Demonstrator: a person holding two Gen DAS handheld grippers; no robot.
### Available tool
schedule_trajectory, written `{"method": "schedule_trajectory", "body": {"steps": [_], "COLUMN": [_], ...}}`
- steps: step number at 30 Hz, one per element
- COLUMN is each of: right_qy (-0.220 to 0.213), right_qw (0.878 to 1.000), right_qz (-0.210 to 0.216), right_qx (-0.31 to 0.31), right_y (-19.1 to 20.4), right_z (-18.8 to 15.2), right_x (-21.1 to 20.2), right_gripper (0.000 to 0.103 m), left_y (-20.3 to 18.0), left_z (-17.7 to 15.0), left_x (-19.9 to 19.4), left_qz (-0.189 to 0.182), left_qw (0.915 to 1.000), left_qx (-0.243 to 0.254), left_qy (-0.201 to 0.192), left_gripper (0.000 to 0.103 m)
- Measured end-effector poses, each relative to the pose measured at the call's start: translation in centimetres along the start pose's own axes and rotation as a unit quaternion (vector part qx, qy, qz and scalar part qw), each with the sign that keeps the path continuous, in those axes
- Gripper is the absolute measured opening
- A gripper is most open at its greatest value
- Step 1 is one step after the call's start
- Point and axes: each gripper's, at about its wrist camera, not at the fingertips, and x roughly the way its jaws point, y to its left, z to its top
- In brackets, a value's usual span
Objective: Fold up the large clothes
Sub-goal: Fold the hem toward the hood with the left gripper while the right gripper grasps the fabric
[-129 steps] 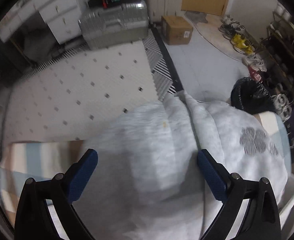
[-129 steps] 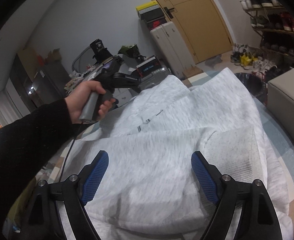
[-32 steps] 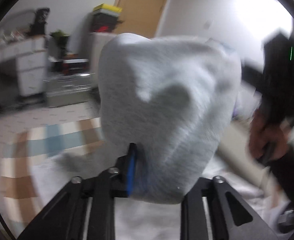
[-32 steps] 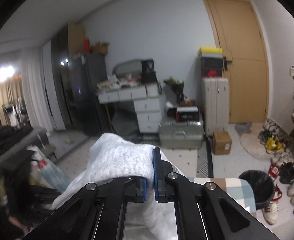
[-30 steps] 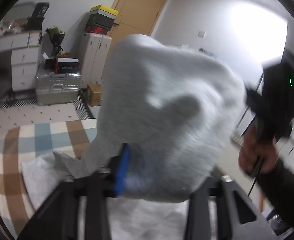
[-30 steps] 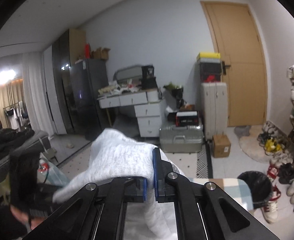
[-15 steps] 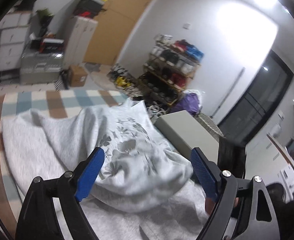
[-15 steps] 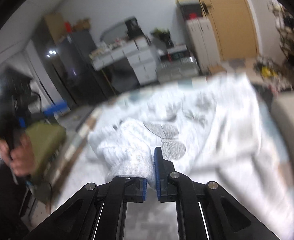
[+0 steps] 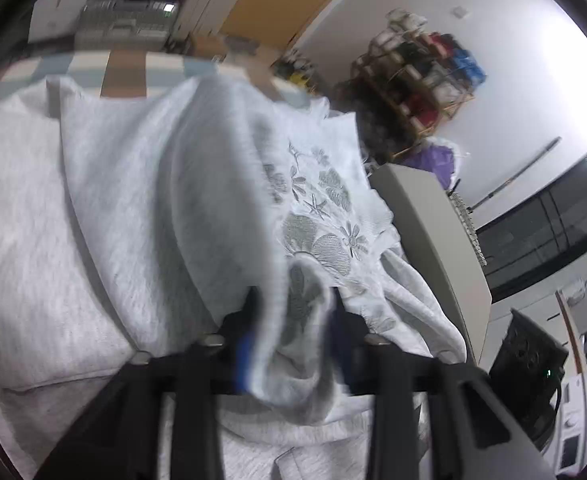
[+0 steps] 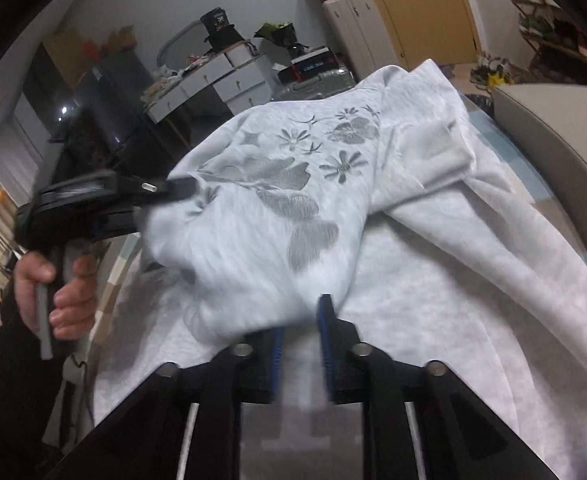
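Left hand-held gripper [image 9: 289, 344] jaws just closing, now pinching sweatshirt [image 10: 253, 216] fold; half second ago wide open. Right hand-held gripper [image 10: 301, 344] just opening, fabric released, jaws parted.

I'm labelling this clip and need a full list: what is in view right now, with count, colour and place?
sweatshirt: one, light grey with grey flower print, spread and partly folded over in the centre
checked rug: one, blue and brown, under the sweatshirt
beige block: one, right of the sweatshirt
door: one, tan, far wall
shoe rack: one, wooden, by the wall
silver case: one, floor behind the sweatshirt
left gripper: black, blue pads, cloth bunched between them
right gripper: black, blue pads apart, at the fold's edge
hand: one, holding the left gripper's handle
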Motion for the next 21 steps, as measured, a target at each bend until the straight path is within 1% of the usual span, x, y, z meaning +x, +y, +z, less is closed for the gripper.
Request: {"method": "schedule_trajectory", "body": {"steps": [1,3,5,7,8,9,10,11,12,14,15,16,17,18,19,20,21], "right_qy": [-0.002,-0.006,-0.005,-0.005,-0.006,-0.009,-0.014,-0.024,-0.033,-0.064,-0.076,-0.087,-0.094,-0.095,-0.089,-0.076,-0.064], "right_qw": [1.0,1.0,1.0,0.999,0.999,0.998,0.998,0.997,0.997,0.996,0.995,0.994,0.993,0.992,0.992,0.993,0.994], "right_qz": [0.001,0.0,-0.003,0.006,0.011,0.017,0.023,0.034,0.04,0.045,0.046,0.05,0.056,0.061,0.069,0.073,0.074], "right_qx": [0.008,0.018,0.028,0.042,0.049,0.053,0.057,0.058,0.057,0.047,0.046,0.047,0.05,0.053,0.053,0.05,0.042], "right_y": [-0.3,-0.9,-1.5,-2.0,-2.1,-2.1,-2.1,-1.9,-1.9,-1.5,-1.4,-1.3,-1.2,-1.1,-0.8,-0.2,0.6], "right_z": [-0.1,-0.3,-0.4,-0.5,-0.4,-0.2,0.0,0.3,0.6,1.2,1.5,1.8,1.9,2.2,2.5,3.0,3.6], "right_x": [-0.3,-0.9,-1.2,-1.5,-1.7,-1.9,-2.2,-2.7,-2.9,-4.2,-4.5,-4.8,-5.0,-4.9,-4.6,-4.1,-3.6], "right_gripper": [0.035,0.036,0.036,0.036,0.036,0.036,0.036,0.036,0.036,0.037,0.037,0.037,0.037,0.037,0.037,0.037,0.037], "left_y": [-0.1,-0.6,-1.6,-2.9,-3.7,-4.2,-4.4,-4.3,-3.5,-1.8,-0.4,0.3,1.4,2.1,3.0,3.7,4.2], "left_z": [0.4,1.6,3.5,4.8,5.2,5.1,4.5,3.8,2.1,-0.3,-2.2,-3.0,-4.8,-5.6,-6.4,-6.7,-6.9], "left_x": [-0.3,-1.4,-3.6,-5.8,-7.7,-8.8,-9.4,-9.3,-8.6,-5.5,-2.7,-1.2,0.6,1.3,1.5,1.1,0.3], "left_qz": [0.001,0.01,0.007,0.004,-0.001,-0.021,-0.041,-0.049,-0.055,-0.061,-0.058,-0.045,-0.006,0.016,0.01,-0.01,-0.021], "left_qw": [1.0,0.9995,0.9975,0.9934,0.9886,0.9839,0.9801,0.9785,0.9797,0.9879,0.9948,0.9973,0.9993,0.9995,0.9994,0.9986,0.9973], "left_qx": [-0.002,0.004,0.01,0.025,0.035,0.043,0.052,0.055,0.048,0.02,0.004,-0.003,-0.005,-0.01,-0.024,-0.044,-0.059], "left_qy": [-0.007,-0.03,-0.07,-0.112,-0.146,-0.172,-0.187,-0.193,-0.187,-0.142,-0.084,-0.058,-0.036,-0.026,-0.022,-0.028,-0.037], "left_gripper": [0.015,0.013,0.011,0.011,0.011,0.011,0.011,0.011,0.011,0.011,0.011,0.011,0.011,0.011,0.012,0.014,0.014]}}
